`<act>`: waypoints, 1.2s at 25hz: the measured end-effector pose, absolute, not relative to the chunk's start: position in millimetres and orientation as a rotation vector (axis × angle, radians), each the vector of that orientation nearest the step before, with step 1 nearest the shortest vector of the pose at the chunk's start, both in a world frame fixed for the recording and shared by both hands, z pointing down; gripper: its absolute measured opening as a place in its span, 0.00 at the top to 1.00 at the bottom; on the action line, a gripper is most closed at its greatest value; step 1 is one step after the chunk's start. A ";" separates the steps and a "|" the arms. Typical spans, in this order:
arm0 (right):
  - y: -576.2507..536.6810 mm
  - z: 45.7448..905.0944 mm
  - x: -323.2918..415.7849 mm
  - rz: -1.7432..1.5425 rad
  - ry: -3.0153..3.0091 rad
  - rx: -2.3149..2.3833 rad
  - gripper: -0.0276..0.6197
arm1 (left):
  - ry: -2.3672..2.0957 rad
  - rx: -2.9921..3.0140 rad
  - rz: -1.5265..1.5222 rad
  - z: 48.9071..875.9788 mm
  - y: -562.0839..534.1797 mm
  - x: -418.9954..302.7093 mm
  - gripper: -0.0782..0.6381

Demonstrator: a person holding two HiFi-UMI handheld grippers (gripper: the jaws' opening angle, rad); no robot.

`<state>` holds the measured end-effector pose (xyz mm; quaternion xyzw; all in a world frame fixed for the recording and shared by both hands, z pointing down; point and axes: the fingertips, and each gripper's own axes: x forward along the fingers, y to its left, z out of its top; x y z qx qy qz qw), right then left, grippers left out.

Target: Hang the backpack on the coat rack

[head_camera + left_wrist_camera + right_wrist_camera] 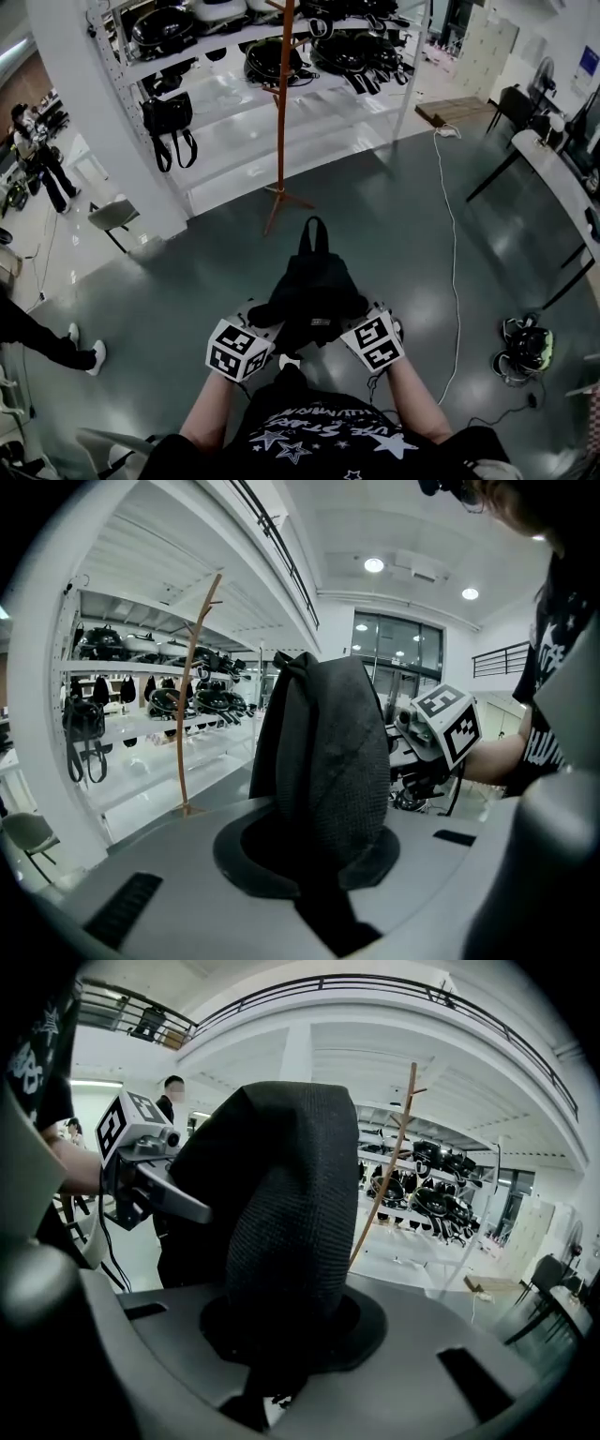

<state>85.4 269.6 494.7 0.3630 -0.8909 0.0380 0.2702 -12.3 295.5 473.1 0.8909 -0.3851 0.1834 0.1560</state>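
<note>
A black backpack [314, 286] hangs in front of me between both grippers, its top loop pointing toward the coat rack [281, 112], a thin orange pole with branch hooks that stands a few steps ahead on the grey floor. My left gripper [269, 323] is shut on a black mesh shoulder strap [328, 761]. My right gripper [350, 321] is shut on the other strap [281, 1232]. In each gripper view the strap fills the jaws and hides the fingertips. The rack [191, 700] stands left of the strap in the left gripper view; in the right gripper view the rack [389, 1162] stands to the strap's right.
White shelving [234, 94] with black bags and helmets stands behind the rack. A white cable [455, 234] runs across the floor at right, near a dark table [553, 178] and a bag on the floor [525, 347]. A chair [112, 216] and a person [37, 159] are at left.
</note>
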 end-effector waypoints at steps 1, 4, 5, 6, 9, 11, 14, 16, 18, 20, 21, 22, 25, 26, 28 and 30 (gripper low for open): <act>255.2 492.2 78.3 0.095 -2.396 0.983 0.86 | -1.101 2.559 0.519 471.3 281.1 -19.7 0.81; 214.2 485.7 58.5 0.067 -2.377 1.003 0.86 | -1.097 2.582 0.489 467.5 240.7 -39.9 0.81; 202.2 484.1 51.6 0.057 -2.371 1.009 0.86 | -1.095 2.588 0.478 466.7 228.8 -46.8 0.81; 191.1 482.9 44.7 0.049 -2.366 1.015 0.86 | -1.093 2.593 0.469 466.2 217.7 -53.7 0.81; 166.2 481.5 25.8 0.040 -2.352 1.031 0.86 | -1.081 2.602 0.458 466.0 191.9 -72.7 0.81; 155.7 482.0 15.7 0.038 -2.351 1.033 0.86 | -1.063 2.610 0.458 466.3 179.3 -83.3 0.81; 143.4 487.5 8.3 0.047 -2.342 1.032 0.86 | -1.027 2.624 0.476 471.0 161.7 -91.7 0.80; 137.5 494.2 8.0 0.080 -2.326 1.034 0.86 | -1.001 2.627 0.504 477.0 153.4 -91.9 0.80; 131.8 500.1 7.8 0.109 -2.309 1.033 0.86 | -0.975 2.619 0.519 482.8 147.3 -92.0 0.80; 122.0 503.8 4.6 0.111 -2.298 1.025 0.86 | -0.968 2.600 0.516 487.0 138.6 -95.1 0.80; 116.0 506.0 2.6 0.108 -2.295 1.019 0.86 | -0.973 2.588 0.511 489.6 133.6 -97.0 0.80; 109.7 509.0 1.2 0.106 -2.294 1.013 0.86 | -0.979 2.576 0.505 492.8 128.4 -98.2 0.80; 88.1 517.5 1.0 0.108 -2.298 0.997 0.86 | -0.995 2.549 0.502 501.3 109.9 -97.9 0.80; 79.6 519.4 1.4 0.110 -2.303 0.992 0.86 | -1.000 2.545 0.508 502.9 102.2 -97.4 0.80; 60.5 523.1 1.8 0.115 -2.317 0.982 0.86 | -1.013 2.538 0.524 505.4 84.1 -96.6 0.80; 38.2 526.2 2.9 0.121 -2.334 0.971 0.86 | -1.033 2.529 0.538 507.4 62.7 -95.3 0.80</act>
